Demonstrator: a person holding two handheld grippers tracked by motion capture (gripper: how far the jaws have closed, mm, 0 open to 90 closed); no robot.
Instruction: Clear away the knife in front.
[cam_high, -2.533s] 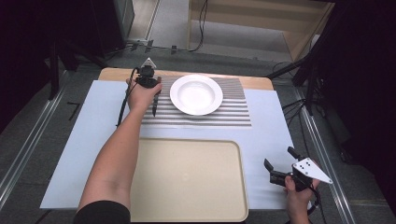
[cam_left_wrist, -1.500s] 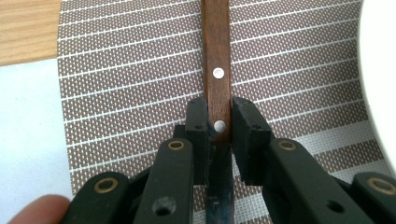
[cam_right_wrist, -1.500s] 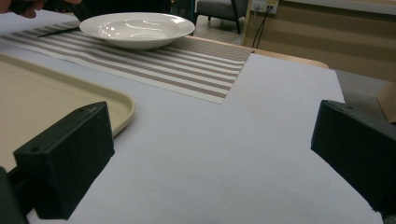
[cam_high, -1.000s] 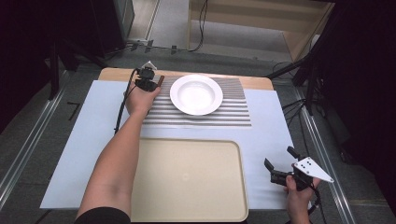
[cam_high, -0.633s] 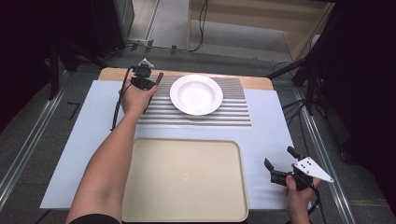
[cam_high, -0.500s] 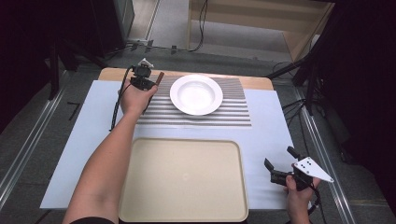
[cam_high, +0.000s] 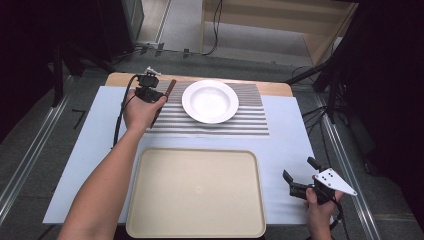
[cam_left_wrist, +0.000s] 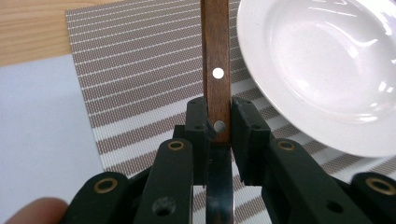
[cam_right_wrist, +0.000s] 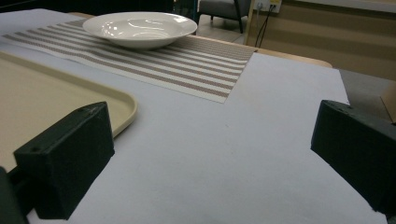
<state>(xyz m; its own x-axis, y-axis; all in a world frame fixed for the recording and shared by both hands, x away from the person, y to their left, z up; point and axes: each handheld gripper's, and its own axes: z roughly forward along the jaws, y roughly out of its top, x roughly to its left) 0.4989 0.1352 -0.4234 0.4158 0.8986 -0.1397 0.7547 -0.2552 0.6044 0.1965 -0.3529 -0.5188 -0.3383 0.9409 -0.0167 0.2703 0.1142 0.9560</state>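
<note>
A knife with a brown wooden handle (cam_left_wrist: 215, 56) and a steel blade is clamped in my left gripper (cam_left_wrist: 218, 126), jaws shut on the handle near the blade. In the high view the left gripper (cam_high: 156, 97) is over the left end of the striped placemat (cam_high: 250, 120), and the knife handle (cam_high: 168, 88) points away toward the far edge. A white deep plate (cam_high: 210, 101) sits on the placemat just right of the knife. My right gripper (cam_high: 300, 170) is at the front right, open, with nothing between its jaws, low over the pale blue table cover.
A large beige tray (cam_high: 195, 192) lies at the front middle, left of the right gripper. The plate (cam_right_wrist: 140, 28) and the placemat (cam_right_wrist: 201, 65) lie far ahead of the right gripper (cam_right_wrist: 210, 154). A strip of bare wood (cam_left_wrist: 32, 28) runs along the table's far edge.
The left hand has drawn slightly left and back with the knife, whose handle now tilts toward the far right. The right gripper has not moved.
</note>
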